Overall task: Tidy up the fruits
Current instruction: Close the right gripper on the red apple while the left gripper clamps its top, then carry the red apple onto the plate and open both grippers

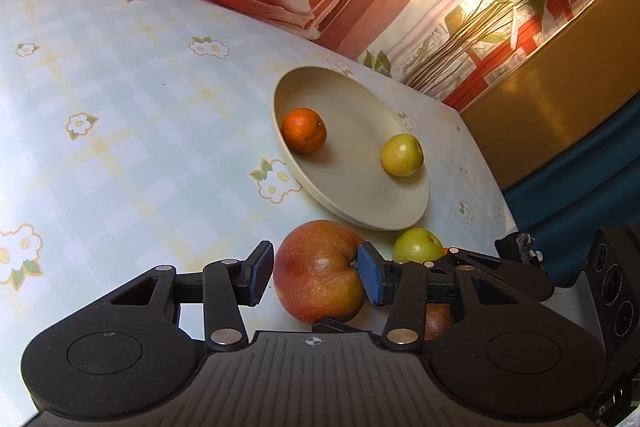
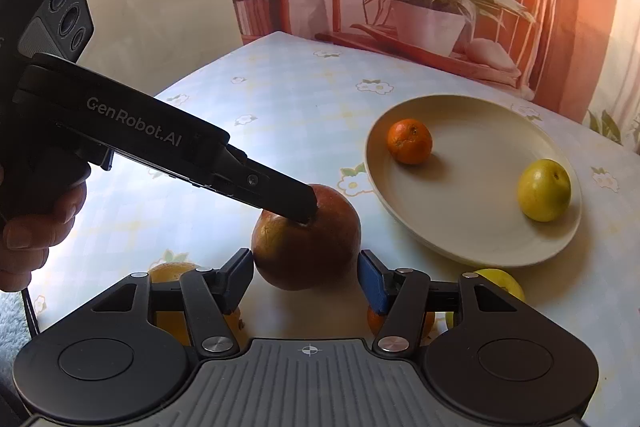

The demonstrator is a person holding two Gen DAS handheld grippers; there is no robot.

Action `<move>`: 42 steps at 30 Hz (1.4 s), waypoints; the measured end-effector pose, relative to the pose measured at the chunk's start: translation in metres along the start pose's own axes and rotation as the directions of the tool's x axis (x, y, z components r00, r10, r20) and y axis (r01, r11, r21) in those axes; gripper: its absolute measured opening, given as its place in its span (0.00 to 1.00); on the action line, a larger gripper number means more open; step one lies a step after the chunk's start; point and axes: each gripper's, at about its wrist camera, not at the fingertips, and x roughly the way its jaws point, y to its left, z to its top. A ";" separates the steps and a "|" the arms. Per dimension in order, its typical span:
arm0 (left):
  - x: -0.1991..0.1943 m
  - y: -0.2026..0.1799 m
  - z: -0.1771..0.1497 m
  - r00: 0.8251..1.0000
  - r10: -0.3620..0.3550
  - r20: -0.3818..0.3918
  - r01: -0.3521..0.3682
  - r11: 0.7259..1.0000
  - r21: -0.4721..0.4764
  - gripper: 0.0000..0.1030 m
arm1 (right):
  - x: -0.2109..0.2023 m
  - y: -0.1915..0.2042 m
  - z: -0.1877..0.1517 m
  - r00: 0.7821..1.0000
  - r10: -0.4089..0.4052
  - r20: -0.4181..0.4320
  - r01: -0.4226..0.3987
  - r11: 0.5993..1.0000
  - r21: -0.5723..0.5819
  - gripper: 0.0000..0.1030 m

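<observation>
**Left hand-held gripper.** The jaws stand at a moderate width, astride the red apple. One blue pad rests at the stem hollow. The other pad lies just beside the opposite flank. Whether the pads press hard enough to hold cannot be told. In the right wrist view one finger meets the top of the apple from above, at a slant. The placement at the stem suggests that the apple lies on its side and is taken end to end.

**Right hand-held gripper.** The jaws stand moderately apart and frame the same apple, which lies just ahead of the pads. No pressure on it is visible. This unit probably steadies or yields the apple.

**Hand pose.** A hand grips the left unit's handle. Both units pitch steeply down toward the surface.

**Surroundings.** The apple sits on the surface, just short of the plate. The plate already carries a mandarin and a yellow fruit, well apart. A green fruit waits at the plate's near rim. An orange fruit lies partly hidden under the right unit.
</observation>
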 end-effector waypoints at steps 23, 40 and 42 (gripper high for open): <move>0.009 0.004 0.007 0.999 -0.054 0.005 0.054 0.997 -0.061 0.49 | 0.009 -0.008 0.003 1.000 0.012 0.002 -0.012 0.997 0.077 0.54; 0.040 -0.020 0.064 0.998 -0.070 -0.001 0.070 0.998 0.010 0.47 | 0.011 -0.052 0.043 0.998 -0.064 0.008 0.063 0.994 0.088 0.54; 0.046 -0.018 0.067 0.998 -0.057 0.000 0.057 0.998 0.006 0.46 | 0.018 -0.058 0.046 0.998 -0.062 -0.004 0.062 0.994 0.091 0.54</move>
